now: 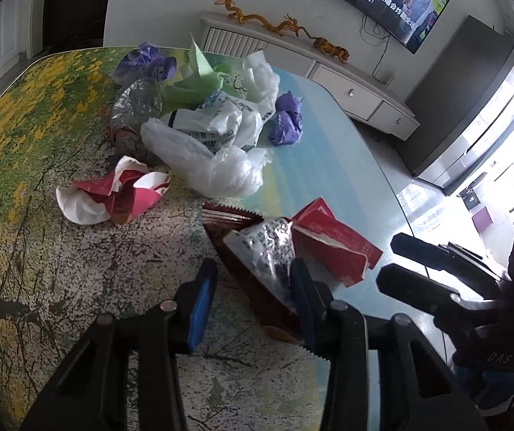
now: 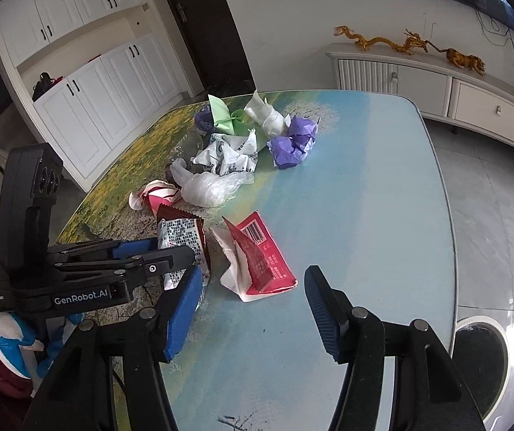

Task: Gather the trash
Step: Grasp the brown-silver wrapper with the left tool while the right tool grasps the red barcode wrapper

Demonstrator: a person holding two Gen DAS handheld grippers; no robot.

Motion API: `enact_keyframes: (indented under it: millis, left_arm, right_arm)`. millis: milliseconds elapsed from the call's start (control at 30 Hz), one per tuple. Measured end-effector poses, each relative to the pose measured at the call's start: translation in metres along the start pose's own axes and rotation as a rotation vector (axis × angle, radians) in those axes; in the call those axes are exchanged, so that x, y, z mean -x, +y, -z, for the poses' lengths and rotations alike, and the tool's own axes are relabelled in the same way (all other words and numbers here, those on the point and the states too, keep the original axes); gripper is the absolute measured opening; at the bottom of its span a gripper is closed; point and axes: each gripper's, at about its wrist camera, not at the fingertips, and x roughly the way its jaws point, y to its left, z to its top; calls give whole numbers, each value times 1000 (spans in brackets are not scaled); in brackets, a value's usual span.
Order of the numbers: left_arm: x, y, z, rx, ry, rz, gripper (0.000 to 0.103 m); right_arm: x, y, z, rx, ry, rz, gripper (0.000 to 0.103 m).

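A dark red snack wrapper (image 1: pixel 253 251) (image 2: pixel 181 240) with a printed silver panel lies on the landscape-printed table (image 1: pixel 41 251) (image 2: pixel 365 197). My left gripper (image 1: pixel 253 283) (image 2: pixel 174 249) is open and straddles the wrapper's near end. A strip of table shows between the left pad and the foil. Just right of it lies a torn red-and-white carton (image 1: pixel 332 248) (image 2: pixel 260 262). My right gripper (image 2: pixel 253 309) (image 1: pixel 390 256) is open just short of that carton, with nothing between its fingers.
Farther back lie a crumpled red-and-white paper (image 1: pixel 113 194) (image 2: pixel 156 194), clear plastic bags (image 1: pixel 214 168) (image 2: pixel 210 186), purple wads (image 1: pixel 285 122) (image 2: pixel 293 140) and green paper (image 1: pixel 199 75). A round white-rimmed container (image 2: pixel 480 352) stands on the floor past the table's right edge.
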Motion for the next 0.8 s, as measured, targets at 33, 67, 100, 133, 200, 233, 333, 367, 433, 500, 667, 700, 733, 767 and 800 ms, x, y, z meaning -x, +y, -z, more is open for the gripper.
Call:
enact_keyframes:
  millis: [33, 67, 100, 133, 200, 233, 333, 367, 433, 500, 667, 700, 733, 767, 800]
  left_arm:
    - [1, 2, 0, 2, -1, -1, 38]
    - [1, 3, 0, 5, -1, -1, 37]
    - [2, 4, 1, 6, -2, 2, 37]
    - [2, 4, 1, 7, -2, 5, 36]
    - [3, 6, 2, 9, -3, 10, 36]
    - [3, 7, 2, 10, -4, 13, 36]
    - [3, 8, 1, 9, -6, 18, 35]
    - [3, 8, 1, 11, -7, 21, 35]
    - [4, 9, 1, 14, -7, 26, 35]
    - [5, 11, 2, 16, -7, 30, 35]
    - [6, 10, 6, 25, -5, 49, 32]
    - [7, 10, 7, 25, -4, 53, 32]
    - [7, 9, 8, 26, -4, 56, 30]
    - [7, 9, 8, 27, -2, 65, 29]
    - [7, 8, 9, 27, 0, 71, 28]
  right_arm:
    - [-5, 1, -1, 6, 8, -2, 57]
    - [-9, 1, -2, 10, 15, -2, 57]
    - [-12, 1, -3, 14, 22, -2, 57]
    - [-17, 1, -4, 17, 30, -1, 57]
    - [-23, 1, -6, 19, 38, -3, 57]
    - [-25, 1, -6, 20, 42, -1, 57]
    - [-33, 0, -8, 24, 54, 16, 57]
    - [-34, 0, -7, 25, 57, 21, 57]
    - [-37, -1, -7, 25, 62, 30, 57]
    - [-39, -1, -7, 27, 68, 42, 57]
    - [-42, -1, -7, 36, 73, 75, 45]
    - [-43, 0, -7, 37, 73, 80, 43]
    - [-43, 1, -8, 40, 74, 87, 41]
    - [-42, 1, -7, 40, 73, 91, 38]
    - [-42, 1, -6, 41, 72, 94, 37]
